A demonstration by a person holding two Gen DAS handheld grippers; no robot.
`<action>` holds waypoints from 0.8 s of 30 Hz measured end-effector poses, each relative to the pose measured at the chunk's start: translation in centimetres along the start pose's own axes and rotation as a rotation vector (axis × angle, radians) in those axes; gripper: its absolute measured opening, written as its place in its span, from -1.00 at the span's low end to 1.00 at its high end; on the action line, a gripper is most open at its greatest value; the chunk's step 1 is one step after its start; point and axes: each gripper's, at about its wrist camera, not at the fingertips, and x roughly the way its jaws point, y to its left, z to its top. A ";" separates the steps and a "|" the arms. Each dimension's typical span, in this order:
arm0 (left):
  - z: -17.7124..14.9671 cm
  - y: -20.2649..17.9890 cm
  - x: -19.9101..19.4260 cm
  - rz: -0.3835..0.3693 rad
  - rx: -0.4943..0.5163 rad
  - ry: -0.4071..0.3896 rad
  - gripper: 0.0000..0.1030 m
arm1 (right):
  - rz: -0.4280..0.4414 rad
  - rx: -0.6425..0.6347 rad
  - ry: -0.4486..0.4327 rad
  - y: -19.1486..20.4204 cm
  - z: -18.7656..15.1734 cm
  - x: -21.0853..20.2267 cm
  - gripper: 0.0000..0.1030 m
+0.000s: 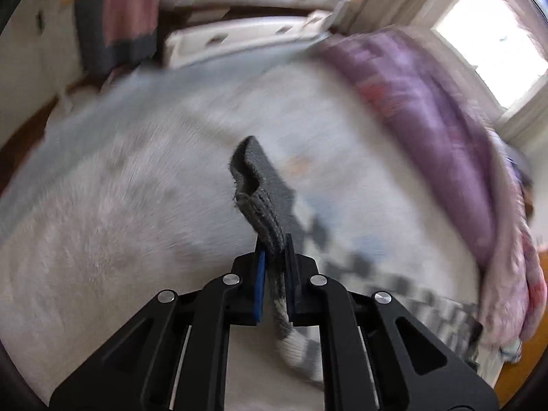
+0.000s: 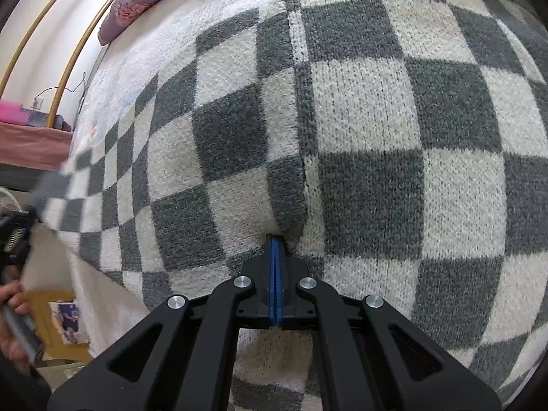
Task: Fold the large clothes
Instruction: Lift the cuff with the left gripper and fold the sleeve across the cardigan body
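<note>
**Checked knit garment pinched at its cuff and pressed at its seam**

White fleecy bedding (image 1: 113,226) covers the bed under both claws, its nap brushed and fuzzy, blurred by motion in the left wrist view. Beyond the left gripper (image 1: 274,250), up and to its right, a purple blanket (image 1: 428,109) with pink patches lies heaped along the bed's far edge, soft and plush. Farther ahead stand a white headboard-like panel (image 1: 239,39) and, to the right, a bright window (image 1: 493,37).

The left gripper's jaws are nearly together, clamped on a grey ribbed cuff (image 1: 260,202) of the checked sweater (image 2: 370,157). The cuff stands up out of the claw tips, thick and folded over on itself, with fuzzy loose fibres at its edge. Below and right of the tips, the sleeve's grey and cream squares trail off toward the blanket.

In the right wrist view the sweater fills almost everything ahead of the right gripper (image 2: 275,239). It is a chunky knit with visible stitch rows, in a checkerboard of dark grey and off-white squares. A raised seam (image 2: 298,113) runs straight ahead from the claw tips. The right gripper's blue pads (image 2: 273,274) are pressed flat together, with the tips at the near end of that seam; whether any knit is caught between them cannot be told.

Far left of this claw, a hand (image 2: 13,322) holds the other gripper, lifting a corner of the checked fabric.
</note>
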 end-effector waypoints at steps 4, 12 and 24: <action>-1.2 -8.1 -5.8 -0.117 0.089 -0.079 -0.82 | 0.052 -0.035 0.036 -0.4 0.5 -1.0 -1.00; -11.9 -27.9 -8.2 -0.279 0.303 -0.019 -0.82 | 0.164 -0.005 -0.131 -11.1 -0.5 -12.8 -0.99; -35.6 -49.1 1.2 -0.301 0.562 0.248 -0.82 | -0.233 0.173 -0.362 -42.1 -7.2 -33.0 -0.92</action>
